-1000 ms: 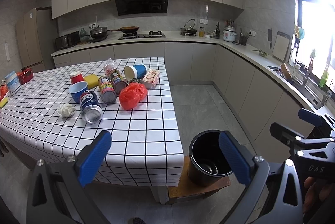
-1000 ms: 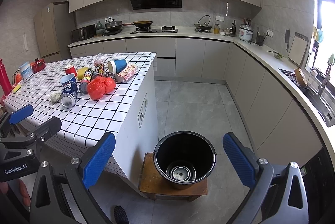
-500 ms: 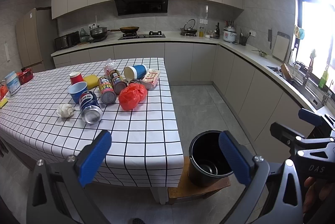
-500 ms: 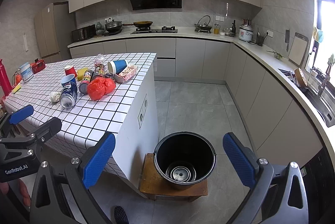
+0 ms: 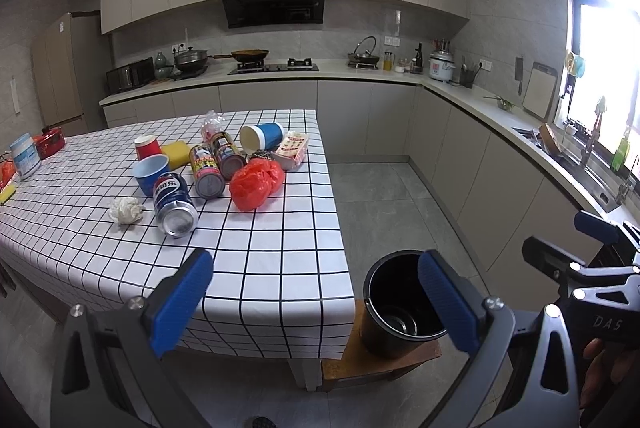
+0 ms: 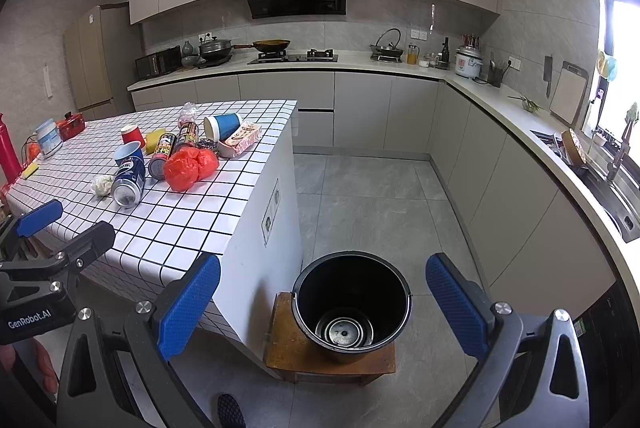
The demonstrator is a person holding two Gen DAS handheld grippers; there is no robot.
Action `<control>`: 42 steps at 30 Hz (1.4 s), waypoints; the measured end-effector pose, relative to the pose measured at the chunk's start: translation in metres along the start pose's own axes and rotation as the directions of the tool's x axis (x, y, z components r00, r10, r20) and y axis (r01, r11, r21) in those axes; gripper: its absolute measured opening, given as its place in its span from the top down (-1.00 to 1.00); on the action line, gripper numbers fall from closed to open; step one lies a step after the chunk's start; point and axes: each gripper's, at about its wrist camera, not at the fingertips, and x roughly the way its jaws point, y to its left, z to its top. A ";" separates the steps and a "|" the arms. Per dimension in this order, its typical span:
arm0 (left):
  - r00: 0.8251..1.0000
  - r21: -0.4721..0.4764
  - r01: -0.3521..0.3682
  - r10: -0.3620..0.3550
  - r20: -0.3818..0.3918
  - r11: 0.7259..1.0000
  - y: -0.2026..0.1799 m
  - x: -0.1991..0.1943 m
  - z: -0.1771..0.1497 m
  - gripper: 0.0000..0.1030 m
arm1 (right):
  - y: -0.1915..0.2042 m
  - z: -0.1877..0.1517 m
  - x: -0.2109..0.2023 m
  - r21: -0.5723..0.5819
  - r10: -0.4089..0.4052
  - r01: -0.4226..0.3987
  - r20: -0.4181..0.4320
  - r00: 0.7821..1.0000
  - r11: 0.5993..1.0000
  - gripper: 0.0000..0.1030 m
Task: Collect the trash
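I am holding my left hand-held gripper (image 5: 314, 302) wide open and empty above the near edge of the table (image 5: 280, 260), and my right hand-held gripper (image 6: 322, 304) is gaping just as wide, gripping nothing, over the black bin (image 6: 352, 302). The bin is standing on a low wooden stool (image 6: 288, 348) on the floor, just beside the table's near right corner, and something round, possibly a can, is lying at its bottom. The trash is sitting clustered toward the table's far right side: a blue soda can (image 5: 175, 203) lying on its side, a crumpled tissue (image 5: 126, 210) just beside it, a red plastic bag (image 5: 256, 183), and cups and cans behind them.
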 end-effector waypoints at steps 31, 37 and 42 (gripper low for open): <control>0.961 -0.214 -0.271 0.251 -0.117 0.939 0.239 0.107 0.007 -0.99 | 0.122 0.085 0.160 0.055 0.169 -0.166 -0.052 0.984 0.985 -0.91; 0.951 -0.219 -0.286 0.250 -0.181 0.933 0.292 0.148 0.004 -0.86 | 0.190 0.105 0.211 0.022 0.205 -0.203 -0.078 0.976 0.979 -0.83; 0.948 -0.223 -0.279 0.231 -0.218 0.934 0.314 0.179 0.003 -0.84 | 0.223 0.109 0.252 0.017 0.193 -0.192 -0.127 0.973 0.981 -0.83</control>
